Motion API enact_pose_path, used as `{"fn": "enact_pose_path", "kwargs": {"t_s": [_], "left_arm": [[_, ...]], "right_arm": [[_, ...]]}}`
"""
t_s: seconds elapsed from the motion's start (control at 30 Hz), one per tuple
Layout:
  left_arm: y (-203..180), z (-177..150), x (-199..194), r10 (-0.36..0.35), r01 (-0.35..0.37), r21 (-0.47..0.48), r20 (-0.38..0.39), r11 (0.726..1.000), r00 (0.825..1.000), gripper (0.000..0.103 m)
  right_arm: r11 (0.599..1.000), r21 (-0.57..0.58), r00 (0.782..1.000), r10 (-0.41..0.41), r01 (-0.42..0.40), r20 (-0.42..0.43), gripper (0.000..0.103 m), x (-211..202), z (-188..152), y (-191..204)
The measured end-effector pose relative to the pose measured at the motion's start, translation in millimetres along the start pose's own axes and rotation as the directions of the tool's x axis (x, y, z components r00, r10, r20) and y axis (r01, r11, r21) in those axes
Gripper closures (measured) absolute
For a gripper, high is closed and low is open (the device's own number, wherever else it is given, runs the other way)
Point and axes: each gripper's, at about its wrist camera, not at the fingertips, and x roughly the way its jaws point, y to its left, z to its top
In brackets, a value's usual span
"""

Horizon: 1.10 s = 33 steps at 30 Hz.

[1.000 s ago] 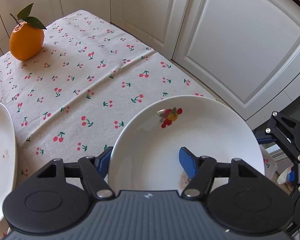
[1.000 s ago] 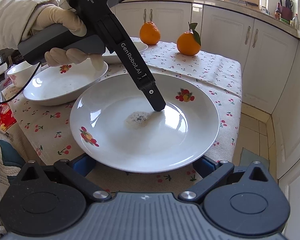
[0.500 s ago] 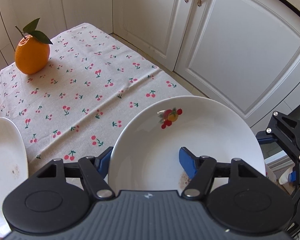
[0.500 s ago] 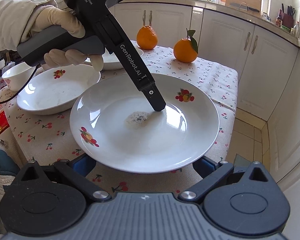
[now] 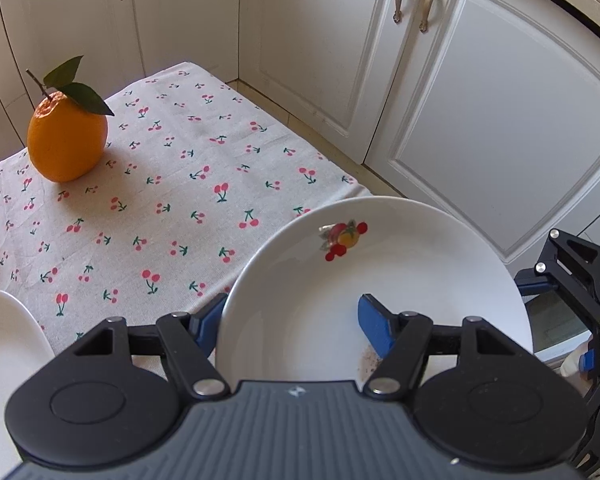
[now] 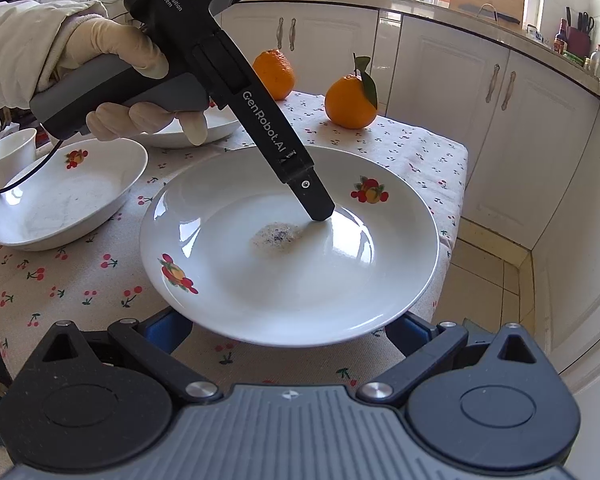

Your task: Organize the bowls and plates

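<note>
The left tongs grasp the plate's rim, holding it above the tabletop; the right tongs are spread wide beneath its near edge.

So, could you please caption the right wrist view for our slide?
Left gripper clamps the fruit-print plate above the cherry tablecloth, two oranges behind.

You see a worktop covered with a cherry-print cloth. On it stand an orange with leaves and, behind it in the right view, a second orange. White cabinets surround the tiled floor.
</note>
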Motion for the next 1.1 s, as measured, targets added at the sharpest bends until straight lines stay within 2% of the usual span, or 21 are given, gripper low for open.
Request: {"fn": "enact_pose_path", "kwargs": {"t_s": [0.6,0.7,0.9,1.1], "left_arm": [[10,10,21,0.008,-0.008,0.0,0.001,1.0,1.0,0.034],[11,10,20,0.003,-0.003,-0.006,0.005,1.0,1.0,0.029],[4,6,-1,0.048,-0.048,0.014,0.045,0.999,0.998,0.023],[-1,-6,-46,0.093,-0.093,-0.001,0.124,0.996,0.988,0.016]], "right_arm": [[0.998,0.054,1.0,0.011,-0.01,-0.024,0.0,22,3,-18],[0.998,0.059,1.0,0.011,-0.01,-0.027,0.0,21,3,-17],[0.996,0.087,1.0,-0.005,0.006,-0.009,0.0,4,2,-13],[0.995,0.089,0.998,-0.055,0.051,0.043,0.0,-27,4,10]]}}
